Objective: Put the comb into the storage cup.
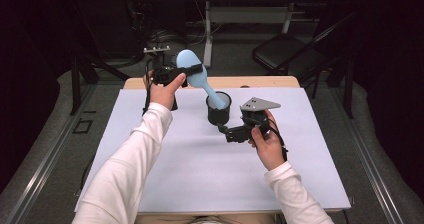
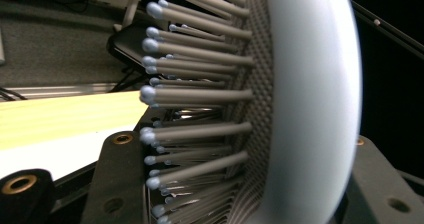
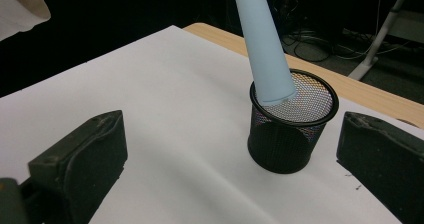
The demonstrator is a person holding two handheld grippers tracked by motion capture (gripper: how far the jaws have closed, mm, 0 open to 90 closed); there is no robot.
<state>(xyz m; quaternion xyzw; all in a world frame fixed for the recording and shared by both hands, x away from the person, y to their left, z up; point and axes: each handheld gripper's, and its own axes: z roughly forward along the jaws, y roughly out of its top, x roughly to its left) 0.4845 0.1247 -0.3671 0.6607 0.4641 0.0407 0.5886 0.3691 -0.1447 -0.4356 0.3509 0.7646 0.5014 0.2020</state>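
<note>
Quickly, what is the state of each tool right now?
Left tool: closed on the head of the blue hairbrush.
Right tool: open, holding nothing, near the black mesh cup.

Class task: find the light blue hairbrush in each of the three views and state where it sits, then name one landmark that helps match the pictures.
High view: the hairbrush is upper centre, its head clamped in the left gripper, its handle slanting down into the black mesh cup.
Left gripper view: the head fills the middle and right, bristles pointing left.
Right gripper view: the handle comes down from top centre, its end just inside the cup's rim.
Shared landmark: the white table cover.
</note>
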